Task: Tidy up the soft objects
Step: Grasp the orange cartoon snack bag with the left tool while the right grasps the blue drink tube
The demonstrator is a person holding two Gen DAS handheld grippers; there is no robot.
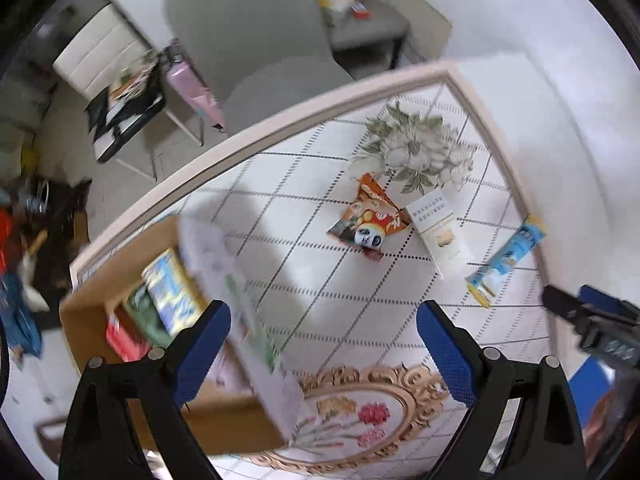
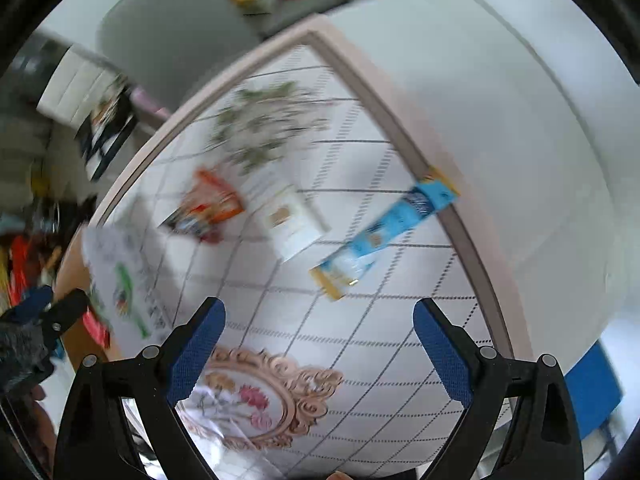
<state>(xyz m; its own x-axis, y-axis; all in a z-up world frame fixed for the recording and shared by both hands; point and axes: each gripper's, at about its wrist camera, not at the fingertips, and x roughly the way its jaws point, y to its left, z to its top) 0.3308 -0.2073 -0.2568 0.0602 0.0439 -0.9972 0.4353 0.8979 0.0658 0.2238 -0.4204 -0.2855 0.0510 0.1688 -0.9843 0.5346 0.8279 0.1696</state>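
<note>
A cardboard box stands at the table's left edge with several packets inside. A white packet with green print is in mid-air, blurred, over the box's right wall; it also shows in the right wrist view. My left gripper is open and empty just right of it. On the table lie an orange snack bag, a white packet and a long blue packet. My right gripper is open and empty, above the table below the blue packet.
The tablecloth has a tile pattern with printed flowers. A grey chair stands behind the table, a second chair with items further back. Clutter lies on the floor at the left. A white wall borders the table on the right.
</note>
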